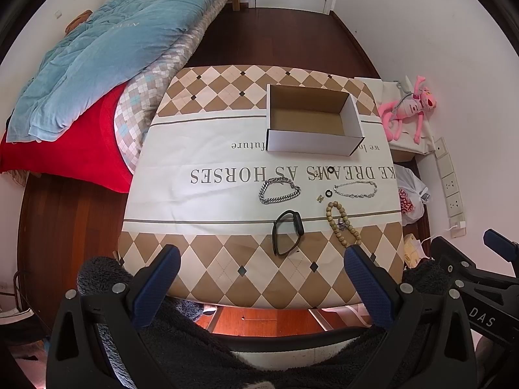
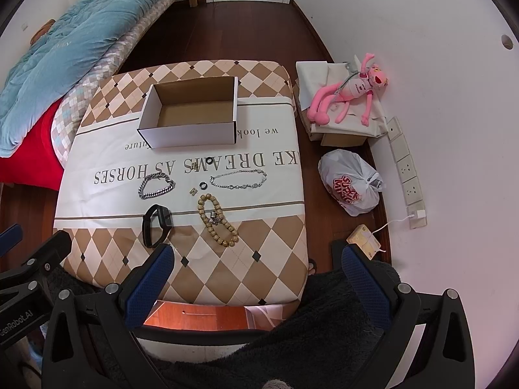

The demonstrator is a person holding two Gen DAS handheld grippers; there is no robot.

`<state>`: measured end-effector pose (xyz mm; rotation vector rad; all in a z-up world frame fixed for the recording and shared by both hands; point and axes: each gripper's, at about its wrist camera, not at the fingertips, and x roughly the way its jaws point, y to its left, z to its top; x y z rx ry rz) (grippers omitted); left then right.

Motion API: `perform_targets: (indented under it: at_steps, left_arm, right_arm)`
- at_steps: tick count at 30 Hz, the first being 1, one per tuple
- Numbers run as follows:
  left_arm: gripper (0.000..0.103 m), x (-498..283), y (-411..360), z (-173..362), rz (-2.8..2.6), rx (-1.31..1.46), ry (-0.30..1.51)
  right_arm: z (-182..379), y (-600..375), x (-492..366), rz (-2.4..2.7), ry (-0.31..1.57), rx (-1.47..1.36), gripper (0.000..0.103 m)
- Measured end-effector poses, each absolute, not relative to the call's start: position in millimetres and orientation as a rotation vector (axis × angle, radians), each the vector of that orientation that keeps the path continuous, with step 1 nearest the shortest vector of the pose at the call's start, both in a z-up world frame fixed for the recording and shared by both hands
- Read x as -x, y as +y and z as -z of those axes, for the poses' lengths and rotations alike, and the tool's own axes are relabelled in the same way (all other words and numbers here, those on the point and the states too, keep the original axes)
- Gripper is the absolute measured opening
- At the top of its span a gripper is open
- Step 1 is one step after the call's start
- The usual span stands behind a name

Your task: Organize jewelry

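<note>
An empty white cardboard box (image 1: 311,120) (image 2: 191,113) stands at the back of the cloth-covered table (image 1: 207,149) (image 2: 279,233). In front of it lie a thick silver chain bracelet (image 1: 279,190) (image 2: 156,186), a thin silver chain (image 1: 355,189) (image 2: 238,178), a wooden bead bracelet (image 1: 342,223) (image 2: 217,220), a black smart band (image 1: 287,231) (image 2: 156,225), two small black rings (image 1: 331,169) (image 2: 209,161) and a small gold earring (image 1: 321,198) (image 2: 193,191). My left gripper (image 1: 262,285) and right gripper (image 2: 256,278) are open and empty, held back over the table's near edge.
A bed with a blue quilt (image 1: 97,52) and red blanket (image 1: 65,149) lies left of the table. On the right floor are a pink plush toy (image 2: 350,94) on a box, a white plastic bag (image 2: 353,181) and wall sockets (image 2: 407,171).
</note>
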<state>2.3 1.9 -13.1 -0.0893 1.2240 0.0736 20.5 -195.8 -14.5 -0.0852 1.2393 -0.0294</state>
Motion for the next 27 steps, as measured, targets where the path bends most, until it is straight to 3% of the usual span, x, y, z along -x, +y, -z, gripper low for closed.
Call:
perform_targets:
  at_steps: [27]
  left_arm:
    - [0.103, -4.6, 2.2, 4.7, -0.072, 0.090, 1.210]
  right_arm:
    - [3.2, -198.8, -24.2, 0.034, 1.227, 0.085, 0.103]
